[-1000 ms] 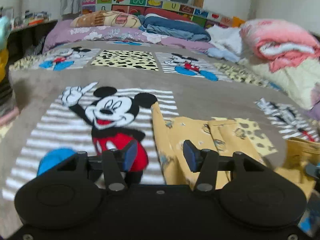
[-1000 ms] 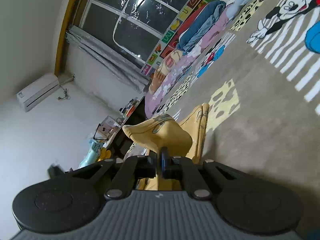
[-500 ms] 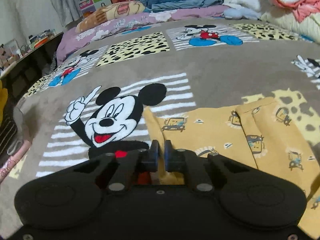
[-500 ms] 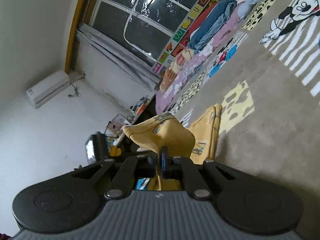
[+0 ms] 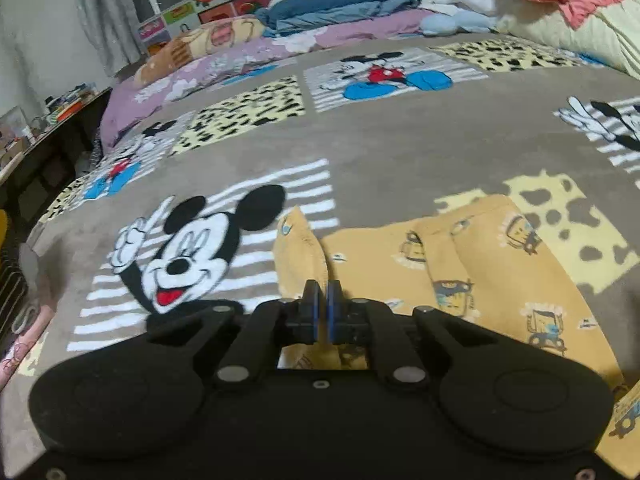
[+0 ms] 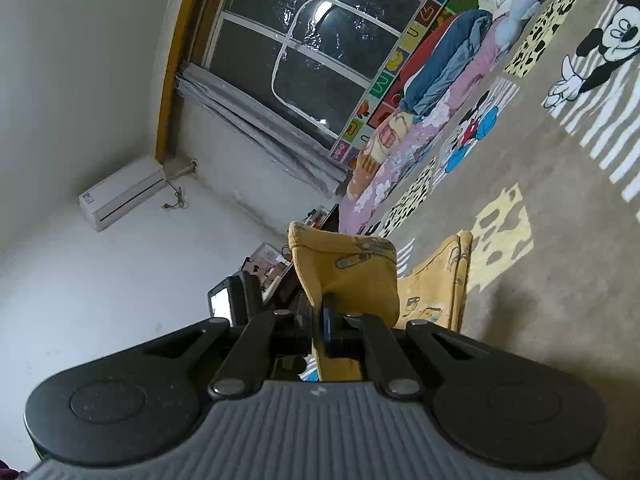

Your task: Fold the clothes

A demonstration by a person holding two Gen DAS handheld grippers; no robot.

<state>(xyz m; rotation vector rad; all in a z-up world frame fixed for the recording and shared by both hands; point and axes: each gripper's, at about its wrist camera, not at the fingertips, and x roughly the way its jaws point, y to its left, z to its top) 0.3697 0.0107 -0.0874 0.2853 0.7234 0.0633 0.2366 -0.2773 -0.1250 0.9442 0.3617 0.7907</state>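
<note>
Left gripper [image 5: 321, 300] and right gripper [image 6: 317, 322] each clamp the yellow garment [image 5: 472, 272]; fold under way, next carrying both pinched corners across together.

1. Yellow cartoon-print cloth garment [image 5: 460, 268]: soft matt knit, thin, creases easily; a pinched fold stands up in right view [image 6: 352, 276].
2. Brown Mickey-print fleece blanket [image 5: 400, 160] on bed: fuzzy, napped pile, matt.
3. Left gripper [image 5: 320, 306]: matt black plastic body w/ fine grain; blue pads look rubbery; round metal pivot pins, dull shine.
4. Right gripper [image 6: 320, 320]: same black plastic, plus ribbed grey plastic plate near cam.
5. Window w/ wood frame [image 6: 304, 52]: glossy glass w/ glare; orange-brown wood, smooth.
6. White plastic air-con unit [image 6: 122, 194]: smooth, semi-matt.
7. Grey curtain [image 6: 264, 136]: slightly shiny cloth, pleated.
</note>
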